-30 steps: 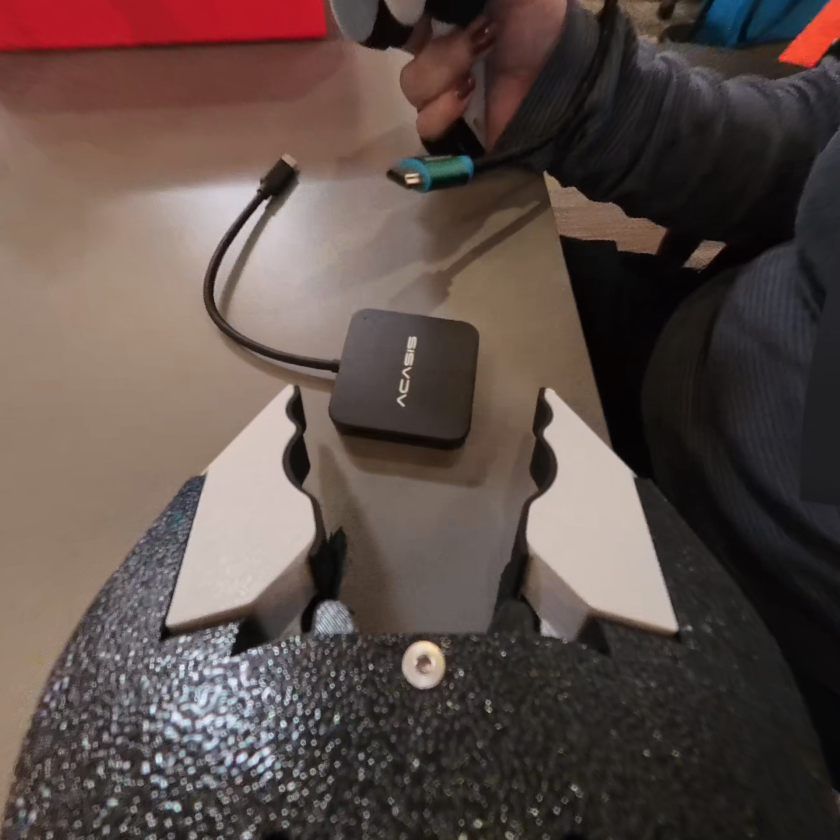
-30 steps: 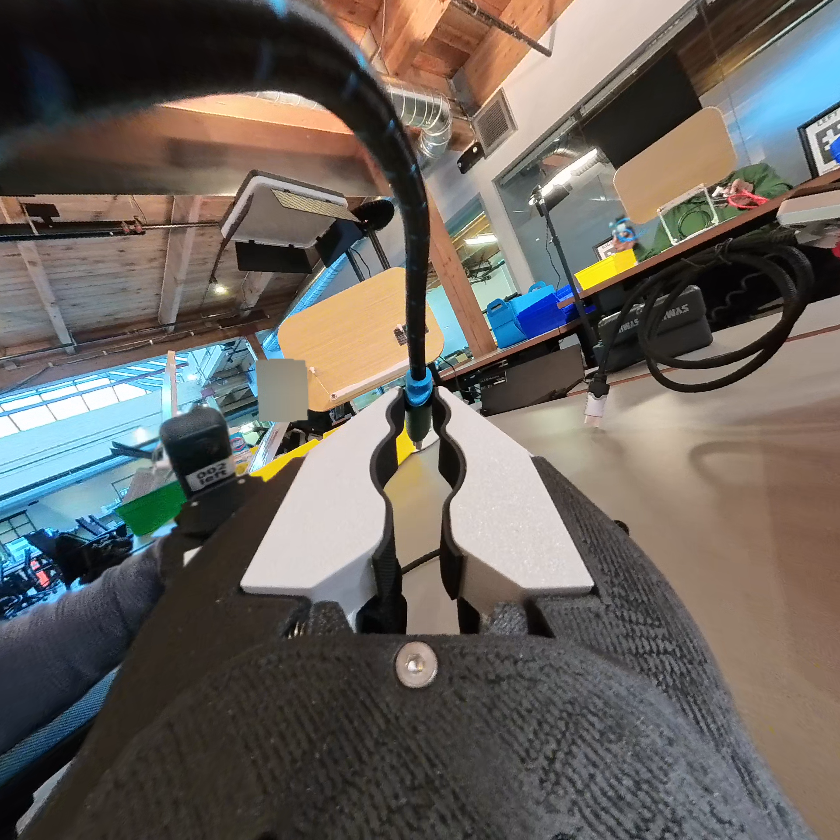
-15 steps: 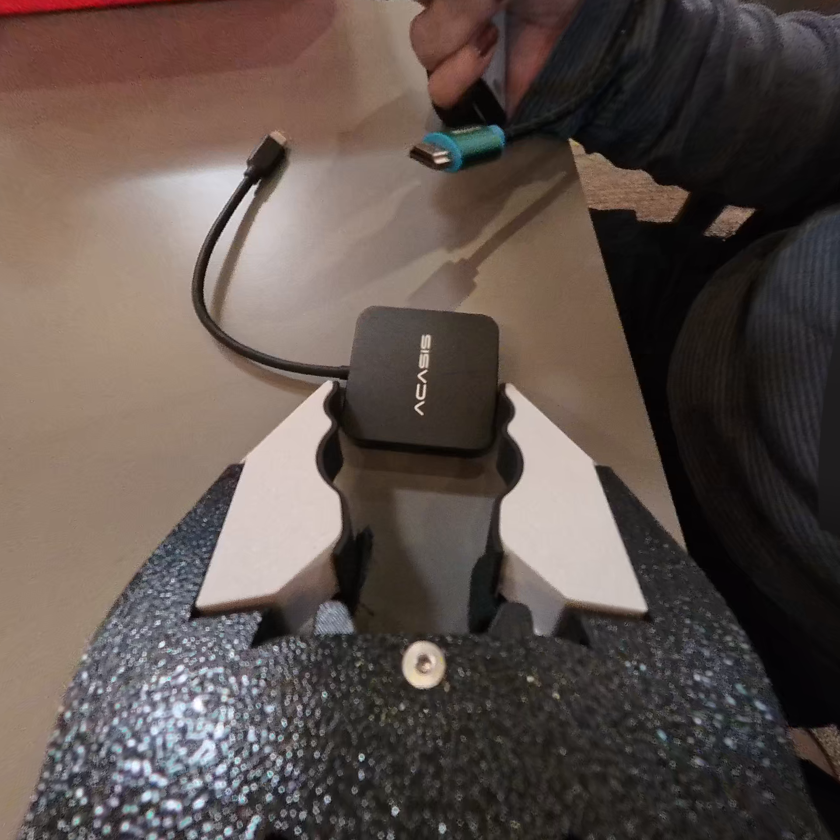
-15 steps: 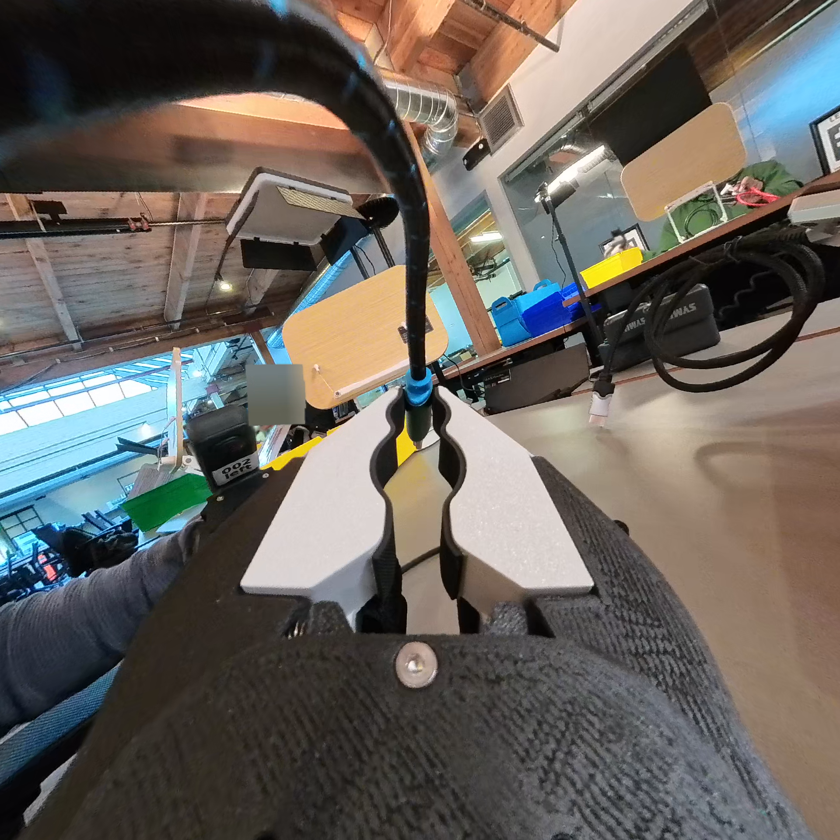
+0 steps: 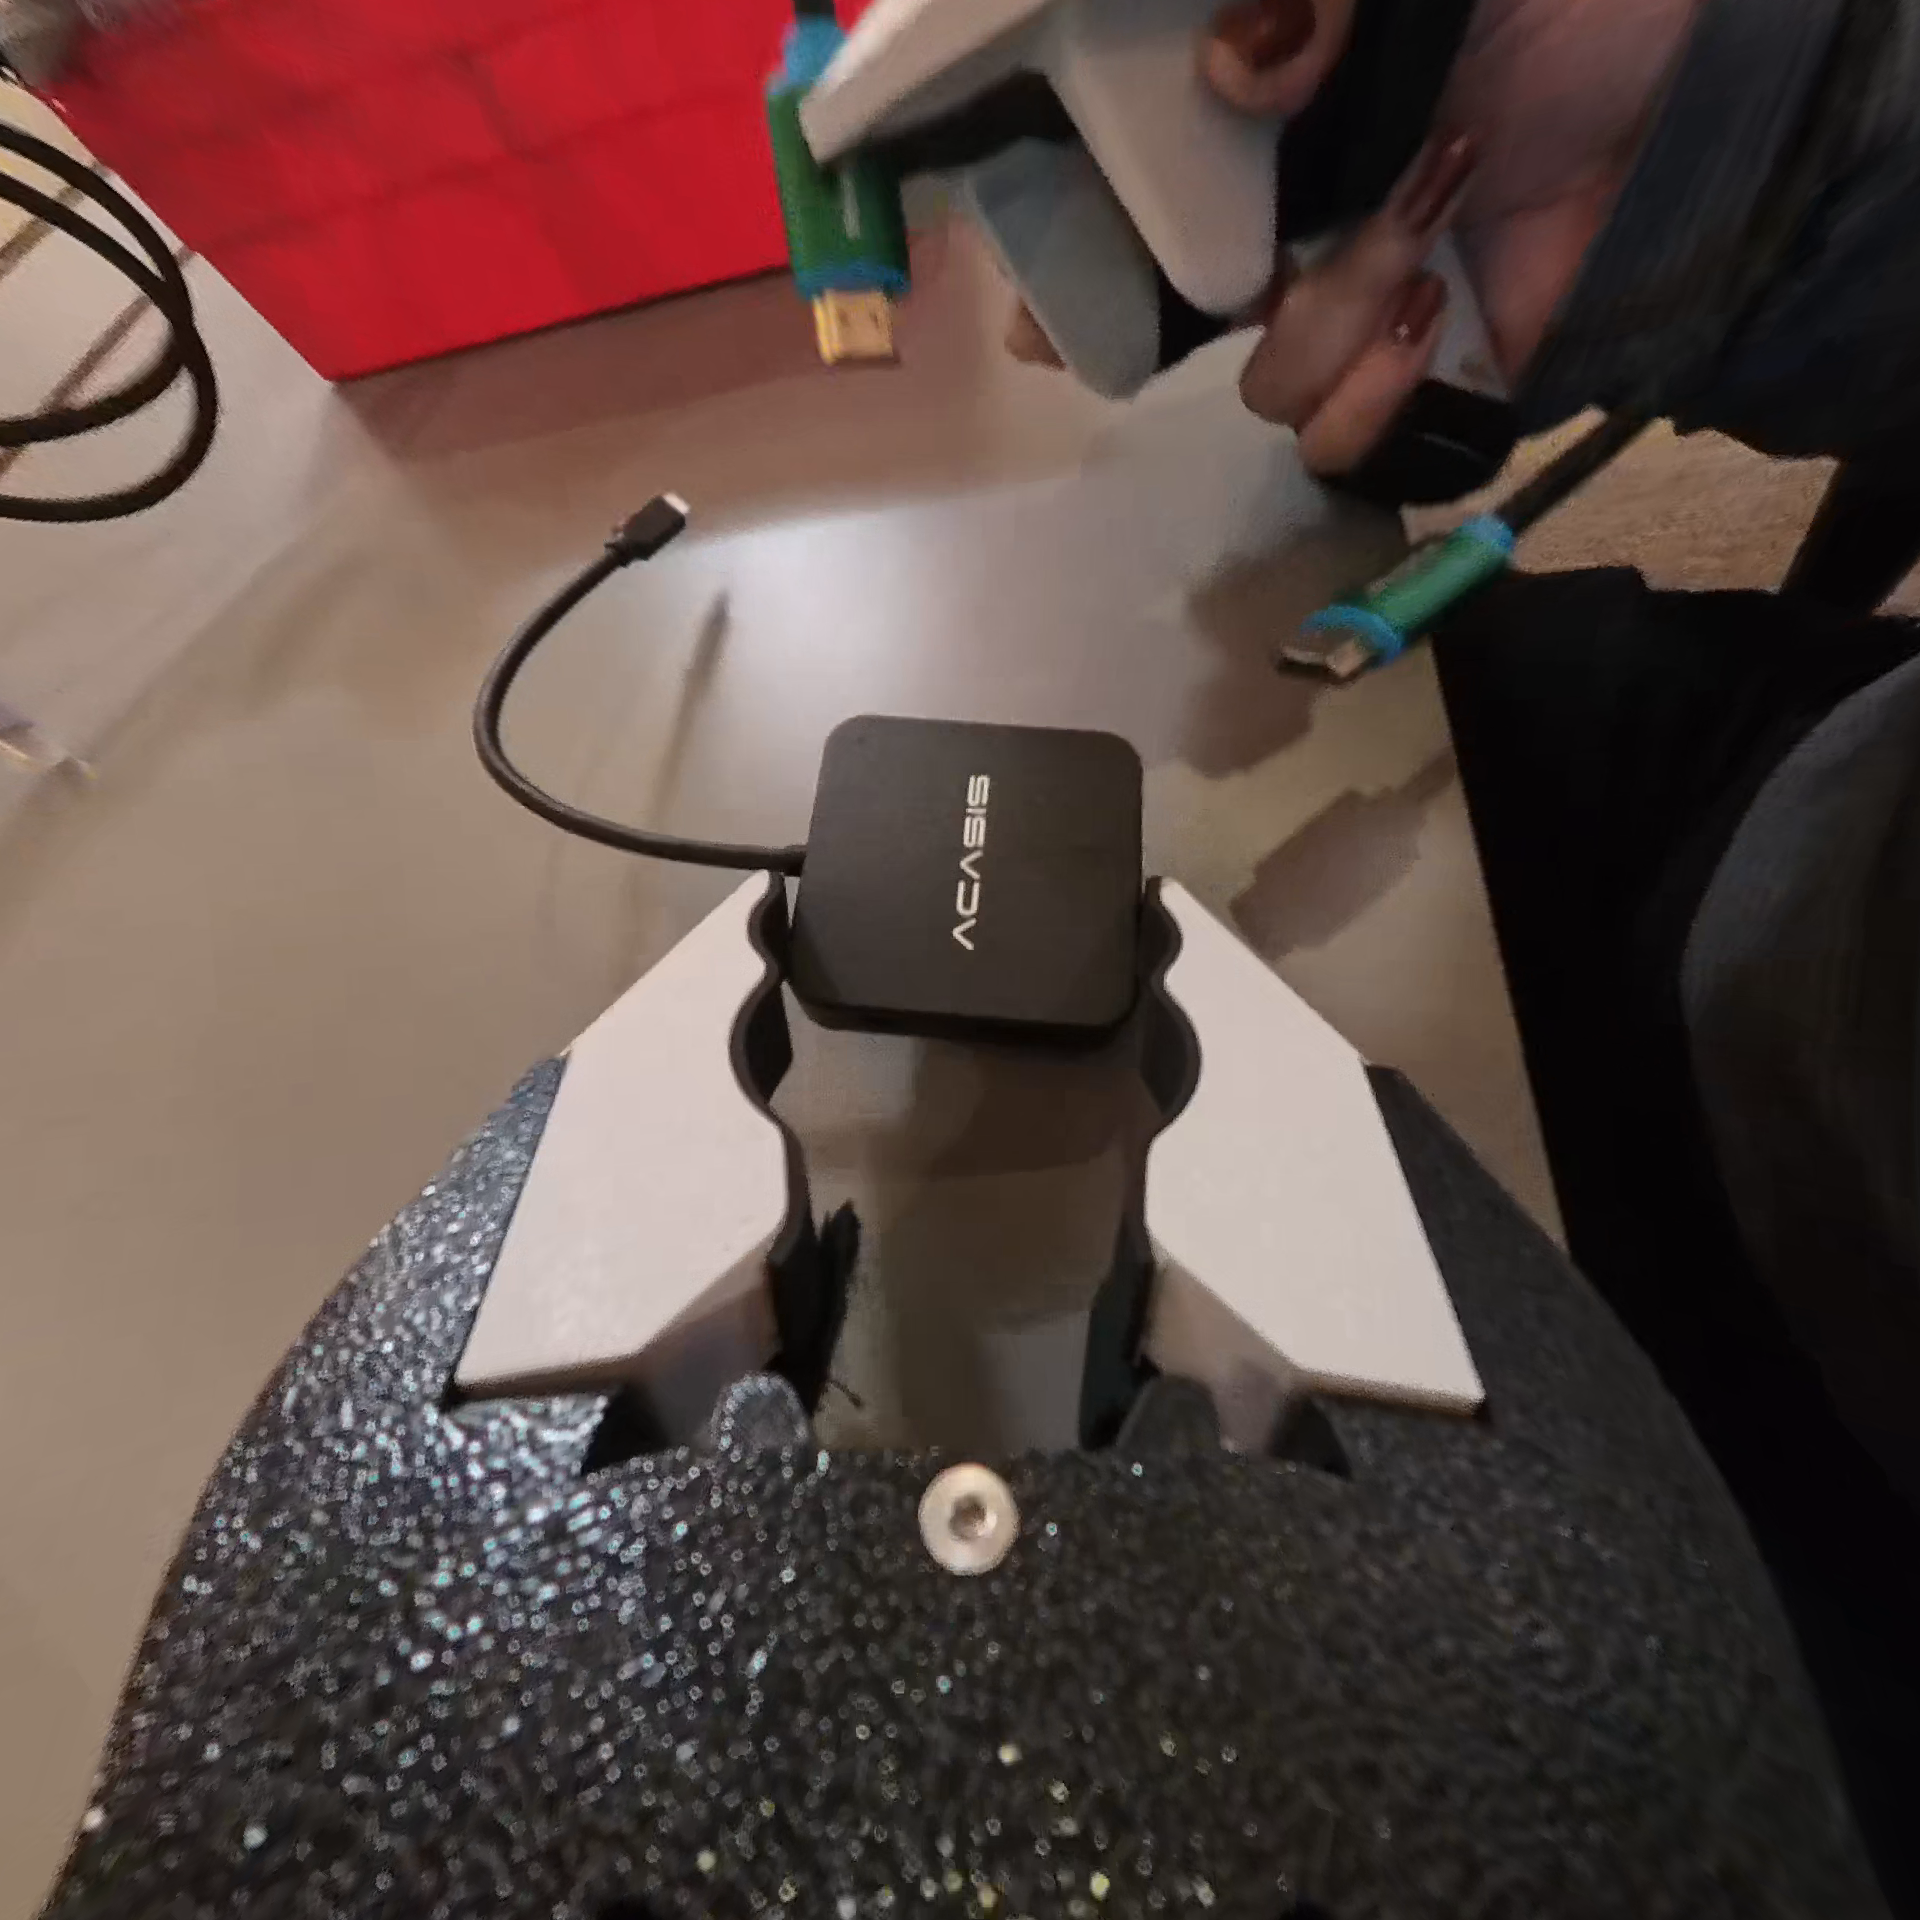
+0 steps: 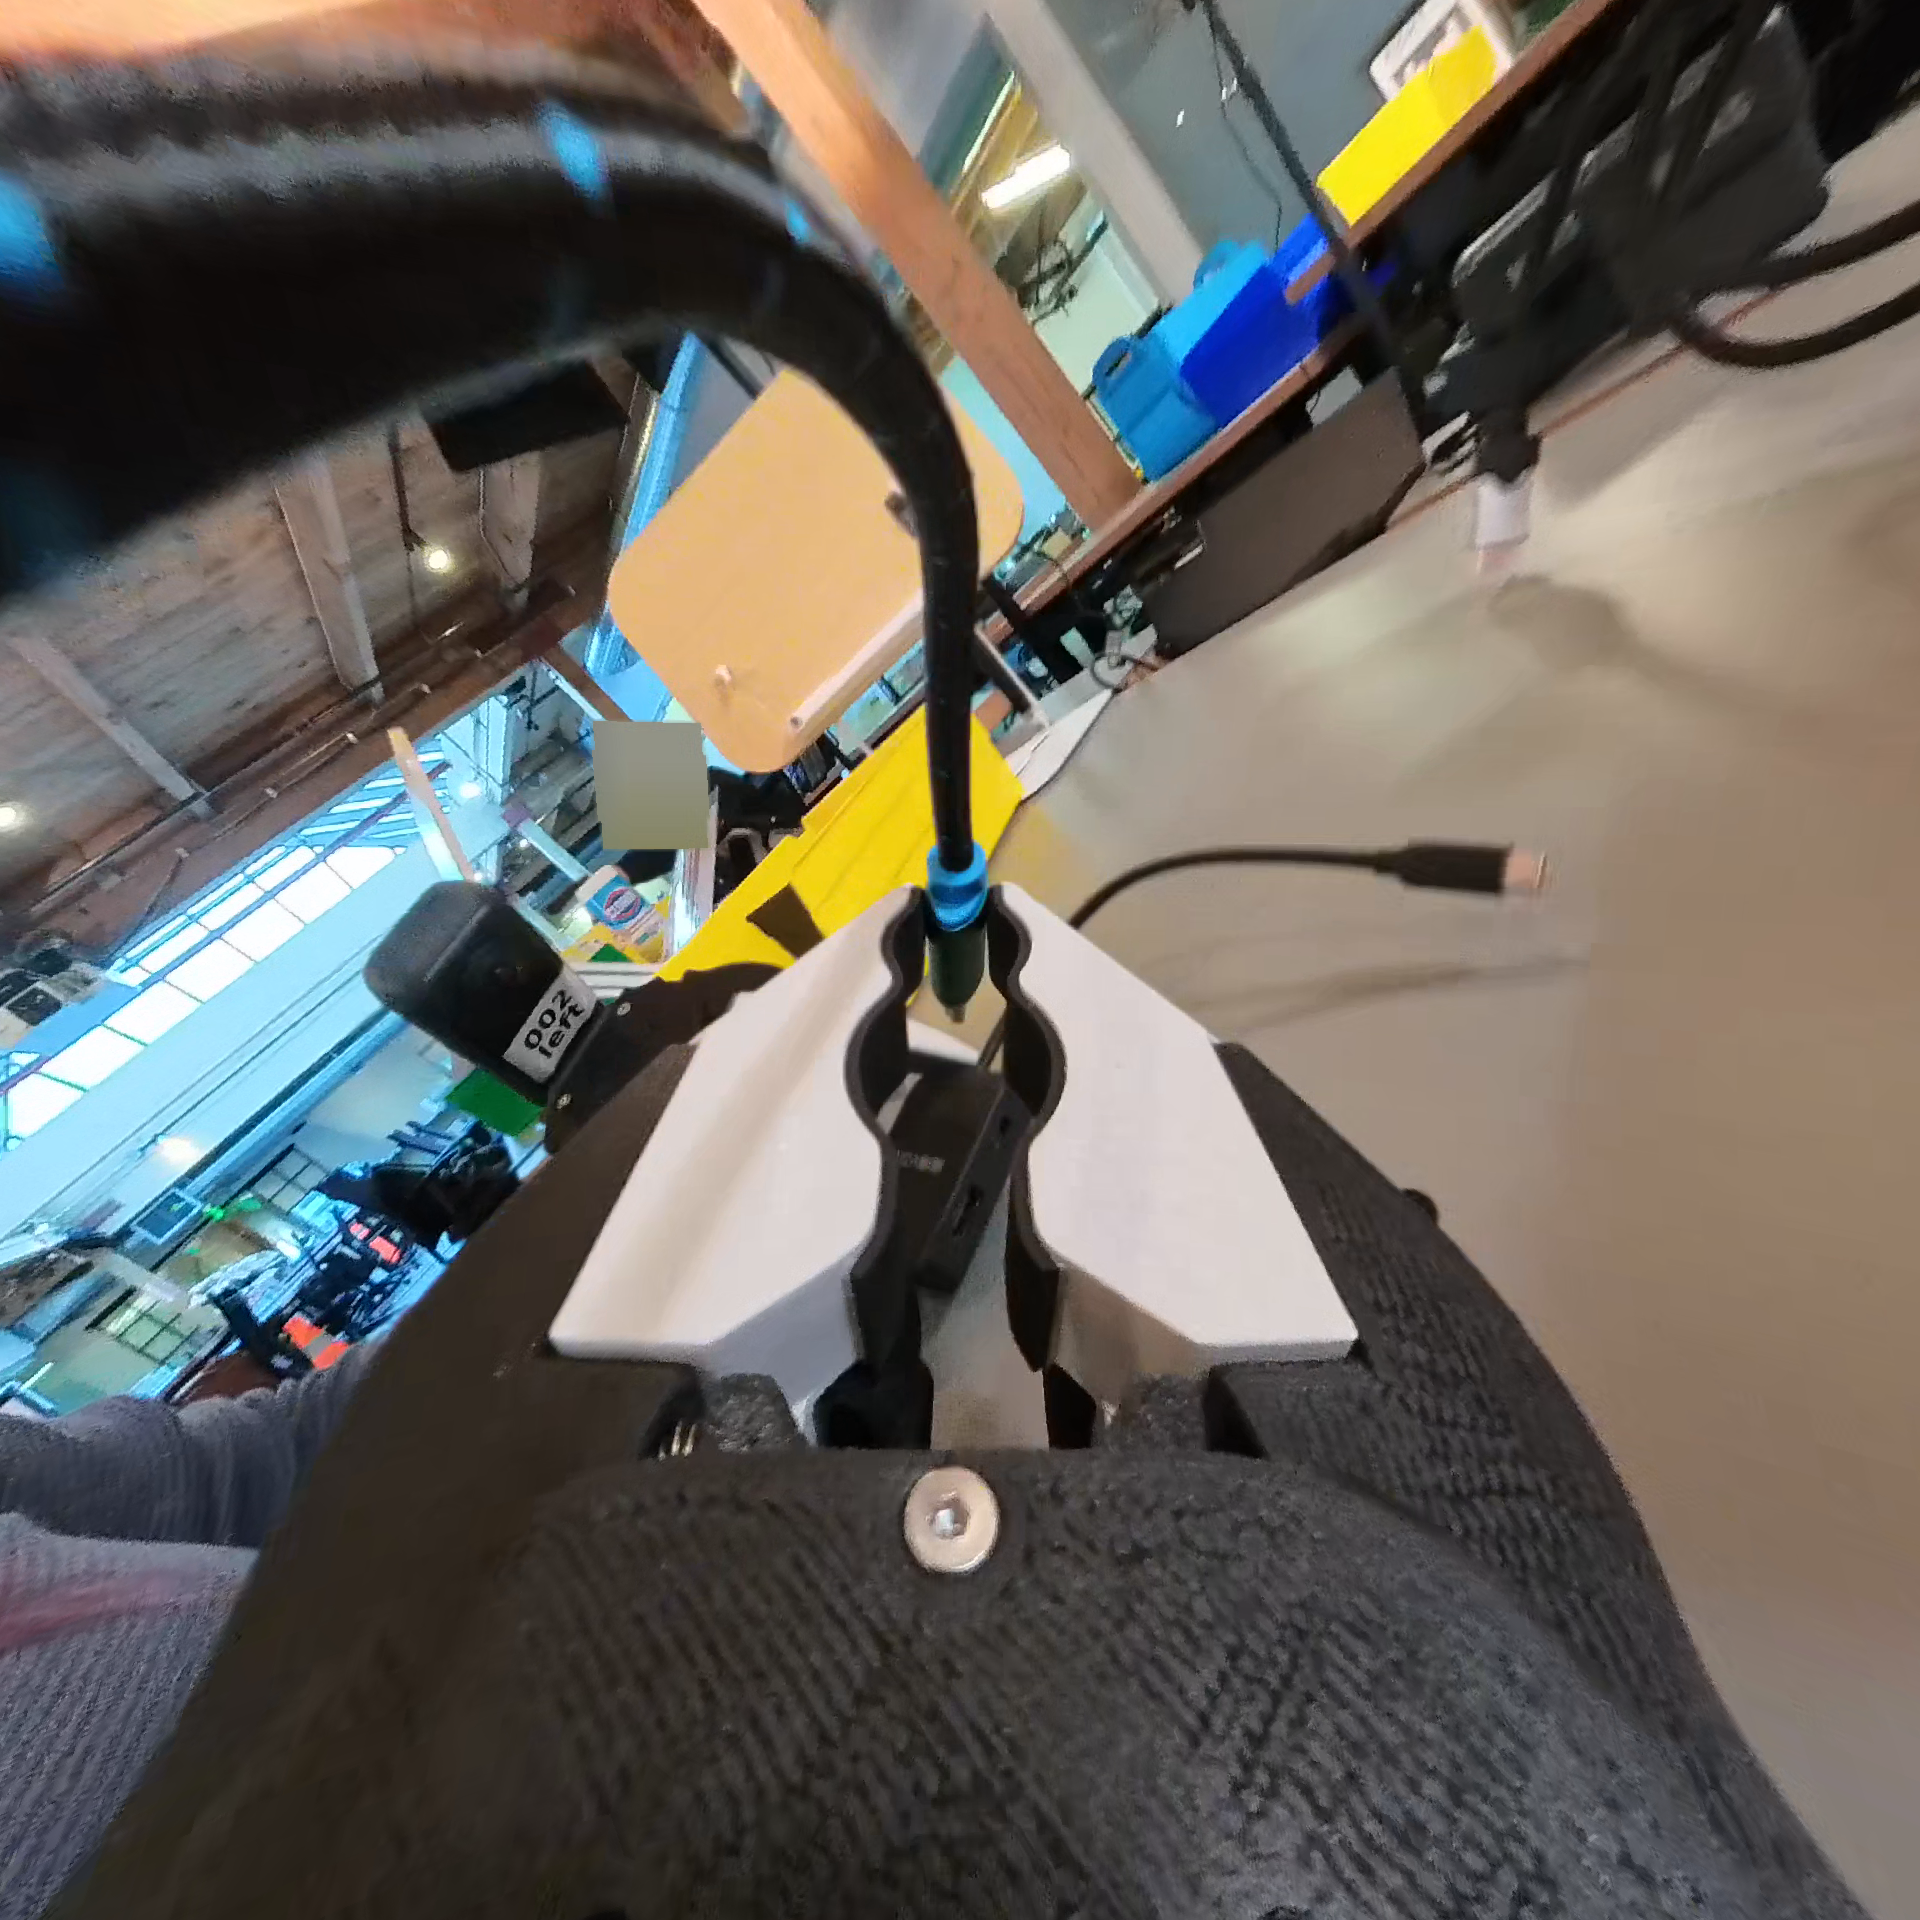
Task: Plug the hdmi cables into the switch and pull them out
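Left wrist view shows the left gripper (image 5: 966, 935) squeezing the black switch (image 5: 971, 873) over a smooth tan table (image 5: 312, 935), with a red box (image 5: 436, 177) far ahead. Right gripper (image 6: 961, 956) pinches a green plug (image 6: 954, 961), and behind it sits a busy workshop with wooden beams (image 6: 914, 229).

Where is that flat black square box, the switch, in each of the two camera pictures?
Left wrist view: the switch sits at the centre, clamped between the left tool's fingertips.
Right wrist view: only a sliver of it shows low centre, in the gap behind the right tool's fingers.
Shared landmark: its thin black lead's small plug on the table.
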`<state>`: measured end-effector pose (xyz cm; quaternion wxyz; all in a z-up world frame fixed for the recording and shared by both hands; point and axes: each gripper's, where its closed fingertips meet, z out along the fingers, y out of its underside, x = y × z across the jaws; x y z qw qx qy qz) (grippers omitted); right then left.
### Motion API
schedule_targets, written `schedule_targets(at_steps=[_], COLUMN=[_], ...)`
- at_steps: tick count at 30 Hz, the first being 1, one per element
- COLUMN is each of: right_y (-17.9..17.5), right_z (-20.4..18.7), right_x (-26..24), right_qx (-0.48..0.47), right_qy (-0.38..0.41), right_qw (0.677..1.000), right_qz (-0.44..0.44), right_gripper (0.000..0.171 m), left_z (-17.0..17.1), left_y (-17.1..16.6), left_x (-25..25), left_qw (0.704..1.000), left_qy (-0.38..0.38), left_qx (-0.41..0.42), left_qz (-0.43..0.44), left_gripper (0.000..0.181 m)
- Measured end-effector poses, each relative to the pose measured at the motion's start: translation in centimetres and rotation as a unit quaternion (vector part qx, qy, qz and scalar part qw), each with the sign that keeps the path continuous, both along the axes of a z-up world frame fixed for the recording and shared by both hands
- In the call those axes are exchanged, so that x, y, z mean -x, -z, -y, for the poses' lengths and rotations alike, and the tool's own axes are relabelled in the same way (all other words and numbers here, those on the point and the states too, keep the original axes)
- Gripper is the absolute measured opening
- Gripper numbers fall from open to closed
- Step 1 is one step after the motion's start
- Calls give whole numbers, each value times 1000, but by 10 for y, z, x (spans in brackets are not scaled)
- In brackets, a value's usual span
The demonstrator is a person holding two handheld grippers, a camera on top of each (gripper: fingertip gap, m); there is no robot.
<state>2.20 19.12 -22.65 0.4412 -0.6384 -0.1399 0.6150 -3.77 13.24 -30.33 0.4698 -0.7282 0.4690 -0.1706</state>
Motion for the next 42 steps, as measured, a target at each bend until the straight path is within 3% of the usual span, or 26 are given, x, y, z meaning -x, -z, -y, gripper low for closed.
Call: schedule_targets(at_steps=[1, 8, 18, 42], right_y=[2, -12, -34, -58], right_z=[4, 20, 35, 45], right_x=[3, 10, 15, 1], right_qx=[8, 47, 11, -38], right_qy=[-4, 1, -7, 4], right_qw=[1000, 996, 994, 985], right_qz=[3, -77, -113, -169], right_gripper=[10, 9, 9, 9], left_z=[0, -3, -1, 10], left_y=[-4, -51, -84, -105], left_x=[0, -2, -8, -12], left_qw=[1000, 985, 961, 939], left_qy=[-5, -49, -67, -55], left_qx=[-12, -138, -250, -318], left_qz=[9, 92, 101, 123], left_gripper=[66, 65, 65, 66])
